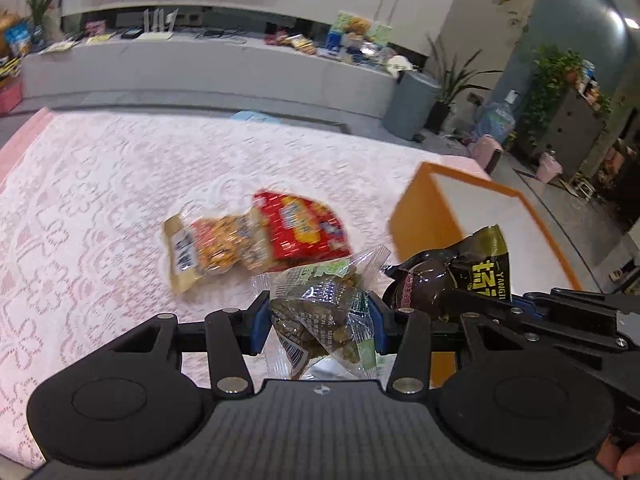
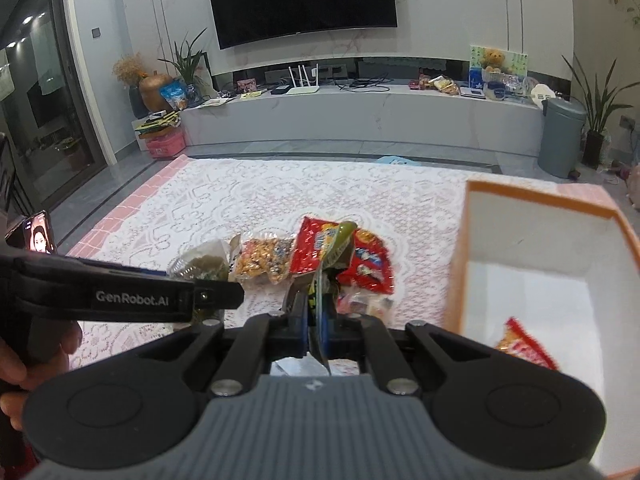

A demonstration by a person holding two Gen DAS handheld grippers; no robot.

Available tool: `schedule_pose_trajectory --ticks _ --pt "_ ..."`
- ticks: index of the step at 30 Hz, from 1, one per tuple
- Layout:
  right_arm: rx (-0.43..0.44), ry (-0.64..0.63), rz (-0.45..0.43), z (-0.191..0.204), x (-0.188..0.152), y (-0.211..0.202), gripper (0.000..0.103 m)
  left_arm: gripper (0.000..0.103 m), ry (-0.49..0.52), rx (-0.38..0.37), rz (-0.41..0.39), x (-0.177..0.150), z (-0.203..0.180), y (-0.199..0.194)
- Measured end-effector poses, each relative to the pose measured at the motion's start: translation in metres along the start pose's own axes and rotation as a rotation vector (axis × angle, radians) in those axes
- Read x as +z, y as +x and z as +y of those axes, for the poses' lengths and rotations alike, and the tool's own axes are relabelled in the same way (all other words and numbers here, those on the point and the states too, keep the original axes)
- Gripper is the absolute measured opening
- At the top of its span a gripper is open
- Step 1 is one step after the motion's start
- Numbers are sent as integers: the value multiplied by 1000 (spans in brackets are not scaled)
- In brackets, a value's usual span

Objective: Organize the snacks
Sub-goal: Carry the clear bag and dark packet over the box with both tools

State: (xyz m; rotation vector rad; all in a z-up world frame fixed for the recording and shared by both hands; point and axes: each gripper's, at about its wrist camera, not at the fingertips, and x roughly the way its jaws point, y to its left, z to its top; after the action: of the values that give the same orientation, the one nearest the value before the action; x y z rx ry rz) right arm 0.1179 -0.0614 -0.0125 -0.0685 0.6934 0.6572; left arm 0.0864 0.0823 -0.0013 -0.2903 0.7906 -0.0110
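L gripper [image 1: 318, 320] is clamped on a clear packet of green snacks [image 1: 324, 312], blue pads pressing both sides, packet lifted off the lace tablecloth [image 1: 100, 200]. R gripper [image 2: 316, 332] is pinched tight on the edge of a dark brown-and-yellow packet [image 2: 334, 256], which stands up between the pads.

Left wrist view only: the dark packet [image 1: 452, 276] seen side-on, bulging and glossy, with yellow print, hanging just right of the green one; also R gripper's black linkage [image 1: 560, 312] coming in from the right edge.

Right wrist view only: the inside of the orange box [image 2: 540, 240], white-lined, with one red-orange packet [image 2: 520, 348] lying at its near side (left view gives just the box's outer wall [image 1: 424, 220] and a bit of the lining). It also shows L gripper's body w/ lettering [image 2: 132, 298] crossing from the left, a hand [image 2: 16, 364] under it, and a phone [image 2: 38, 236] w/ lit screen at the table edge.

Both views: a red bag [image 1: 300, 228] and a clear packet of orange-brown snacks [image 1: 216, 244] touching each other on the cloth, left of the box. A small pale wrapper [image 2: 360, 300] near the red bag shows in the right view, blurred.
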Motion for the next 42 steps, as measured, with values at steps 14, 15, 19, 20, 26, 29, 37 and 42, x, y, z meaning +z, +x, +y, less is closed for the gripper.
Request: schedule_pose_trajectory --ticks 14,15,19,20,26,29,37,42 --pt "-180 -55 83 -72 14 -71 2 54 259 -188 13 18 -115 20" --pt "-203 -65 99 -79 12 -73 2 54 290 -198 18 17 -123 25" --pt "-252 -93 172 -103 3 -75 2 54 394 -240 49 9 -150 46" --pt "-256 -86 195 -111 2 -74 2 54 408 -249 60 9 -156 52" --pt "-301 -99 249 -140 -5 -66 2 54 516 -264 99 5 -181 80" --pt "-314 -102 271 -150 -6 -59 2 54 556 -261 122 1 -190 95" --pt "-314 -145 339 -164 -15 -35 2 54 741 -220 152 -15 -212 122" --pt "-322 -142 365 -175 -18 -20 3 54 781 -197 176 -21 -215 138"
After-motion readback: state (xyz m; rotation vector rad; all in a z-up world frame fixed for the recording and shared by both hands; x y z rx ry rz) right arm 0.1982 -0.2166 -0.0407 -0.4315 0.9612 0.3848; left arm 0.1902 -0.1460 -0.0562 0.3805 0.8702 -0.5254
